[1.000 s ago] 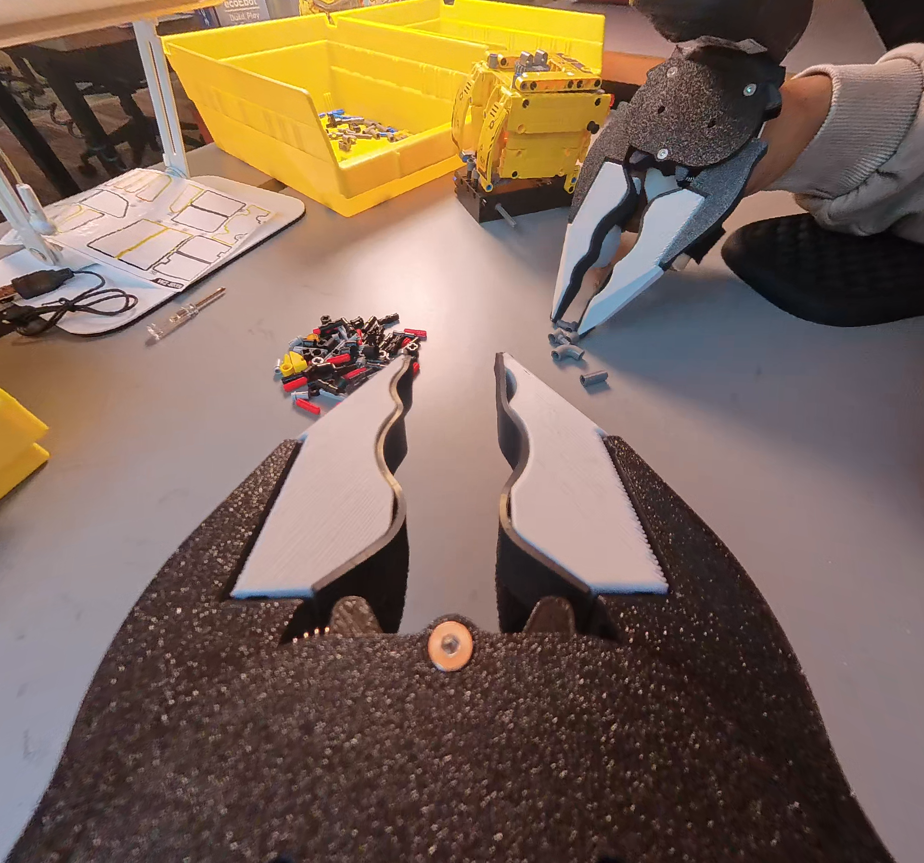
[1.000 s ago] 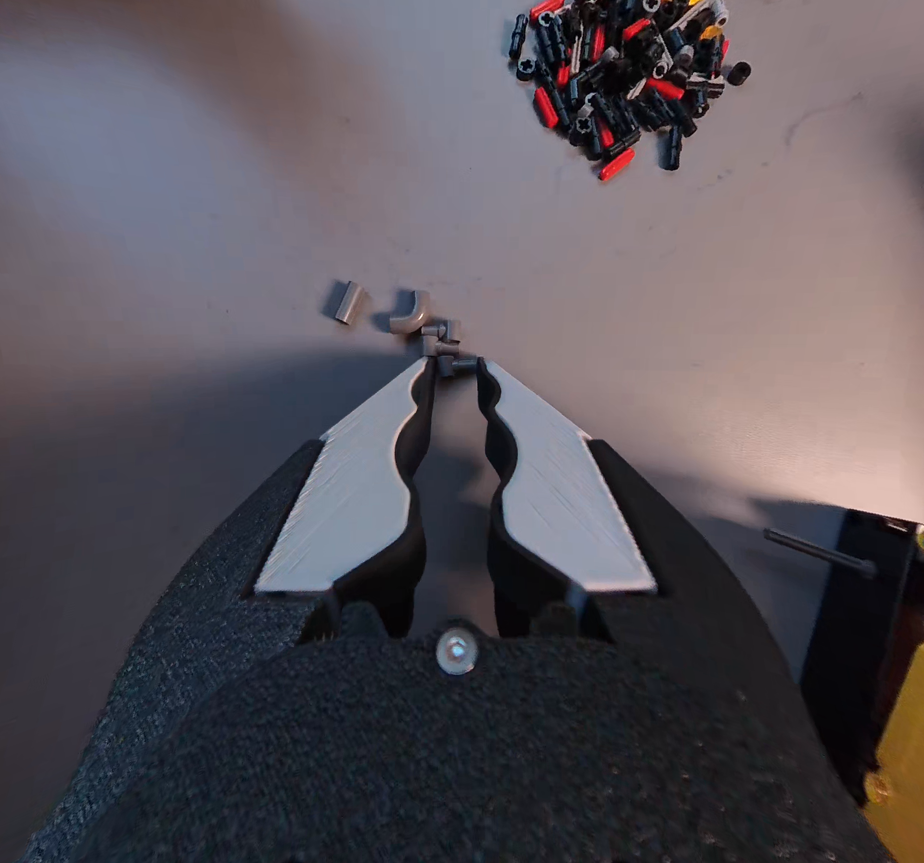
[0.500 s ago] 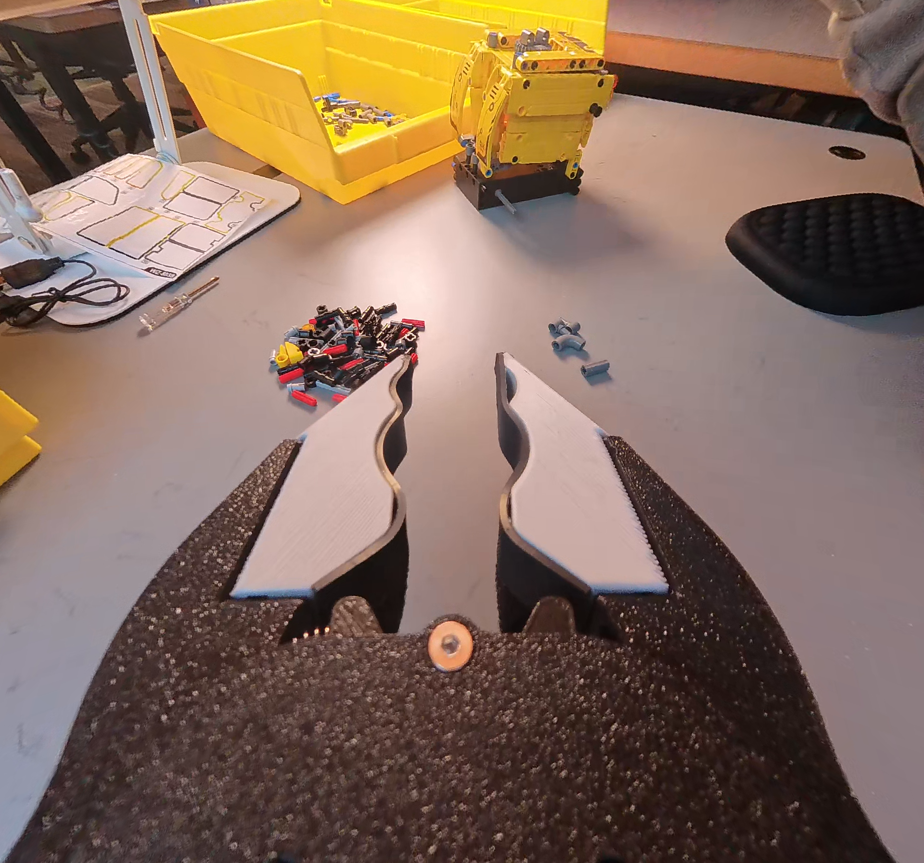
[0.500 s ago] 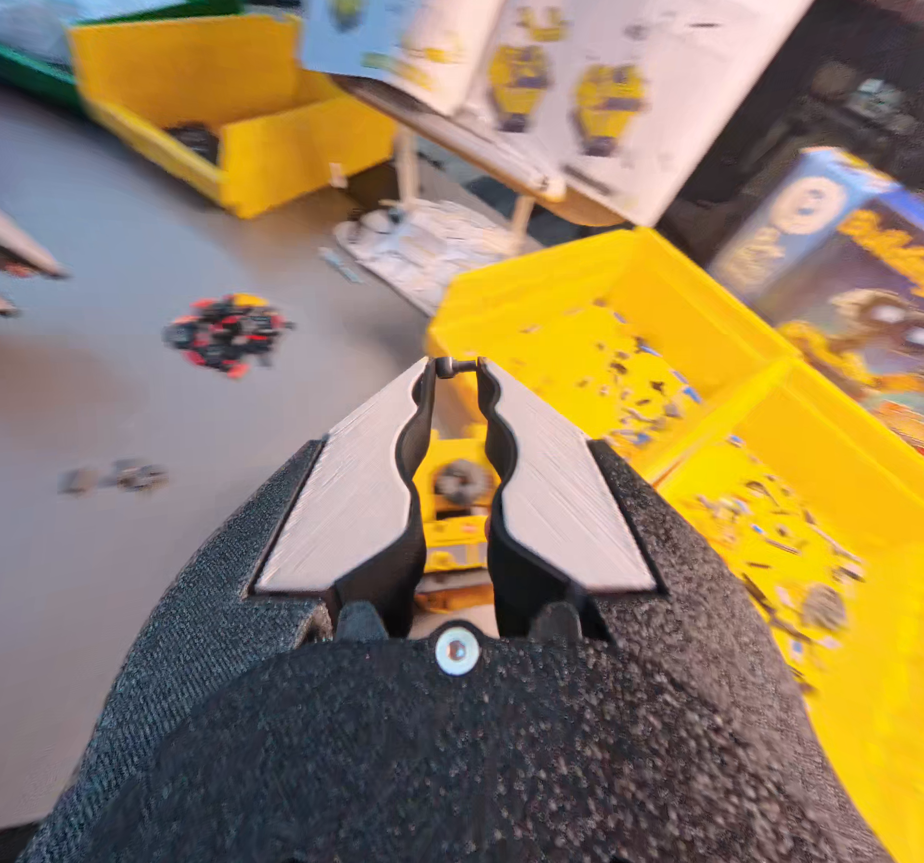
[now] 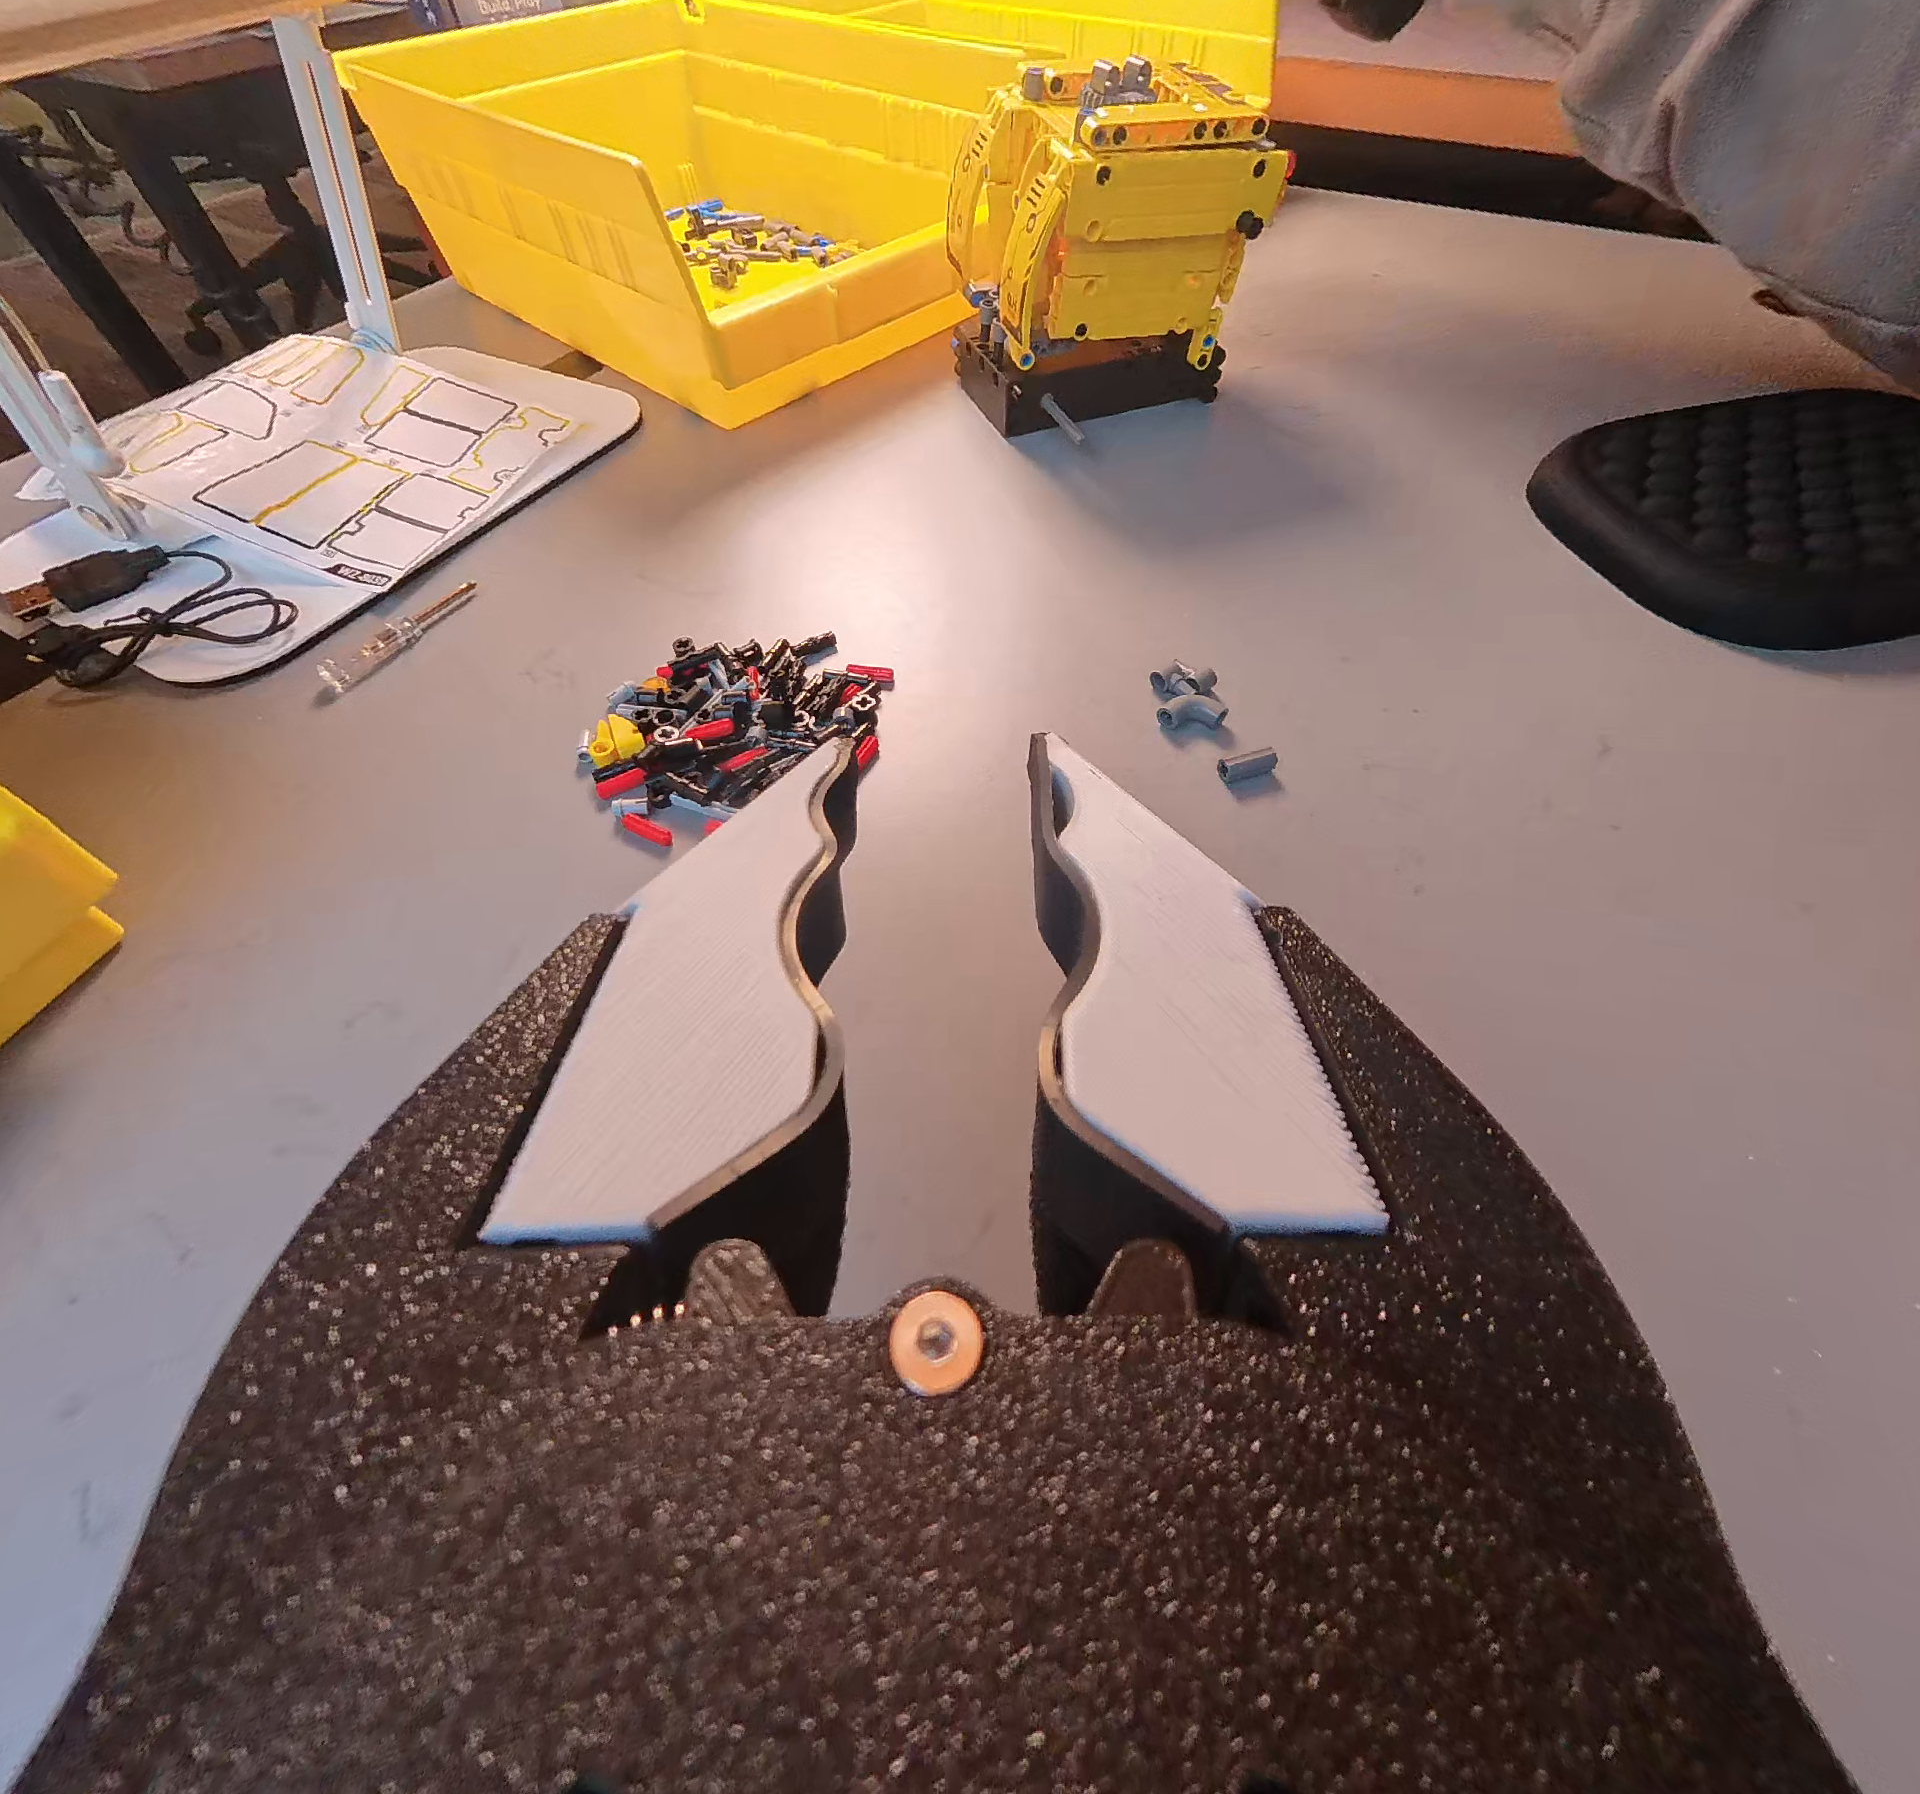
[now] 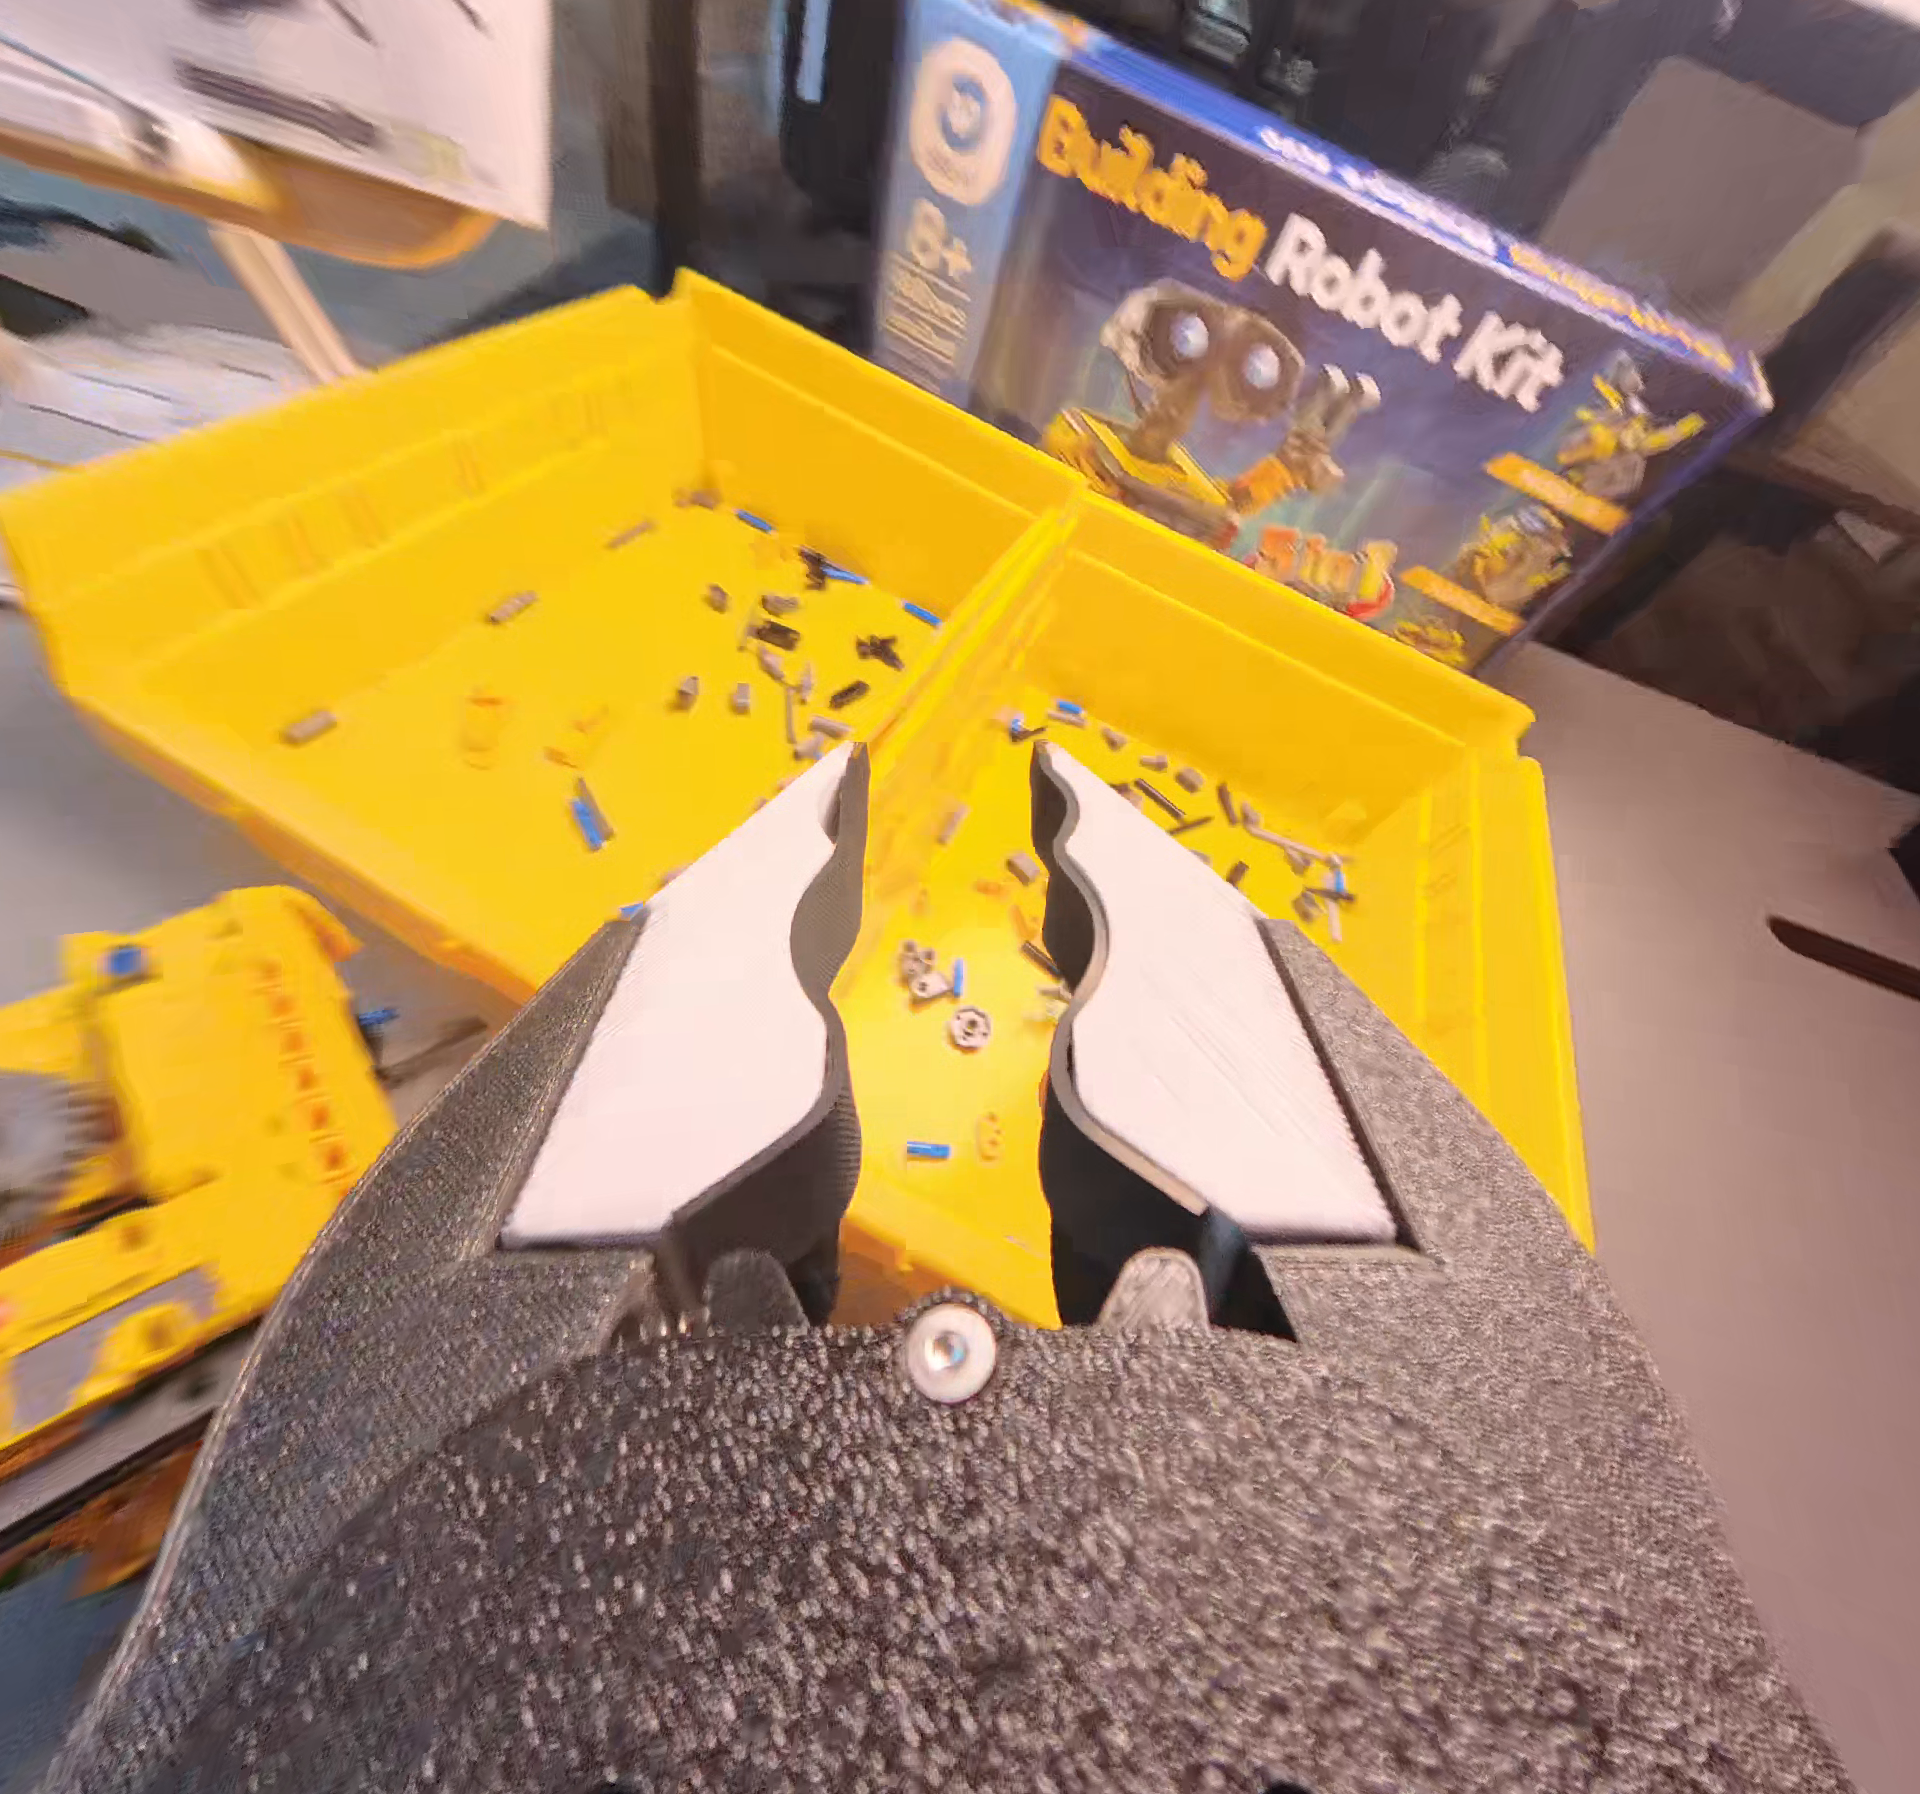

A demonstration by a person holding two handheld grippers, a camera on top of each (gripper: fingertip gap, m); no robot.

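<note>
Currently, per wrist views:
Left gripper (image 5: 943,752): jaws apart, nothing between them, low over the grey table (image 5: 1455,965).
Ahead-left of its tips: heap of small black, red and grey pins (image 5: 732,721), the left fingertip overlapping the heap's near edge in the view; contact cannot be told.
Ahead-right of its tips: a few loose grey connectors (image 5: 1190,695), apart from the right fingertip.
Farther ahead: yellow brick model (image 5: 1112,217) on a black base, just beside the yellow bins (image 5: 582,217).
Far left: white sheet with outlined shapes (image 5: 353,456), black cable (image 5: 156,601), clear-handled small tool (image 5: 395,643).
Far right: black textured pad (image 5: 1745,508), grey sleeve (image 5: 1745,82) above it.
Right gripper (image 6: 948,757): jaws apart, empty, raised over the right-hand yellow bin (image 6: 1475,913); small parts (image 6: 956,1001) scattered below its fingers.
Beyond the bins: blue kit box (image 6: 1299,373).
Lower left of right gripper: yellow model, blurred (image 6: 208,1069).
</note>
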